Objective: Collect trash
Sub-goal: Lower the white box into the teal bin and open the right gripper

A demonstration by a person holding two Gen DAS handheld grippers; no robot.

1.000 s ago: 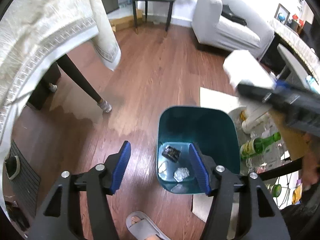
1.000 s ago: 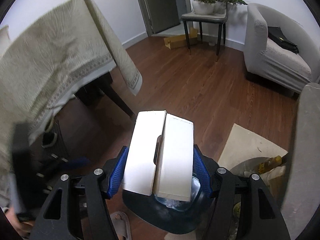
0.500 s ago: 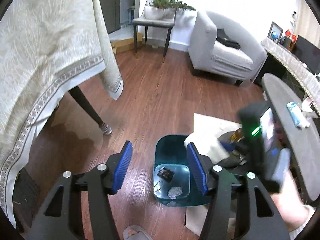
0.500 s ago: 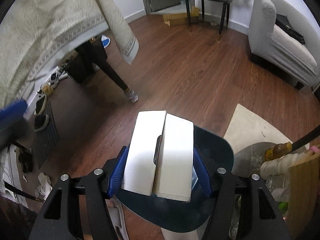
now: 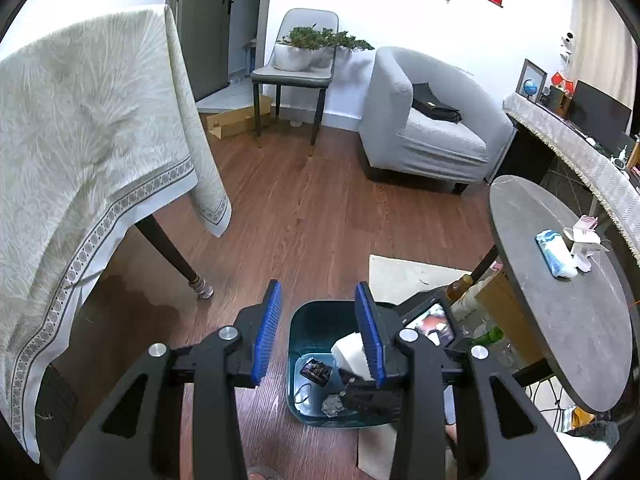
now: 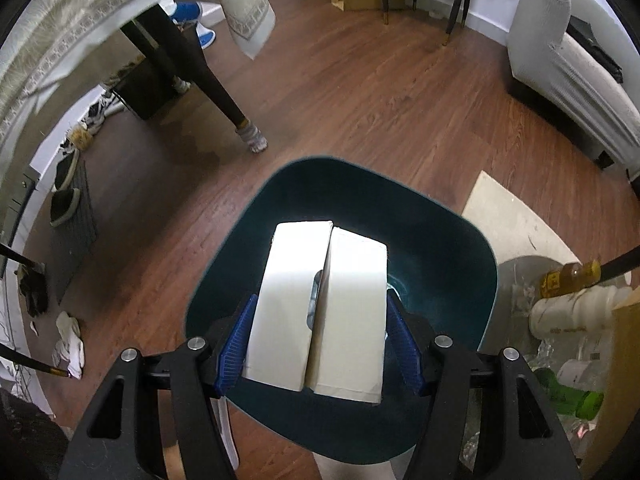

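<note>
Holding white box (image 6: 320,312) clamped in right tool (image 6: 320,340), jaws easing apart; bin (image 6: 448,232) directly below us, box long axis along fingers. Left tool (image 5: 318,336) empty, closing, farther off.

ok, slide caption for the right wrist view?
Right gripper, jaws opening, holds a white cardboard box over the dark teal plastic bin.

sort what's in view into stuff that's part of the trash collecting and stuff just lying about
Part of the job:
- white cardboard box, between the right gripper fingers
- dark teal plastic bin
- left gripper, closing, empty

Lying about:
- grey armchair
- green glass bottle
- round grey table
</note>
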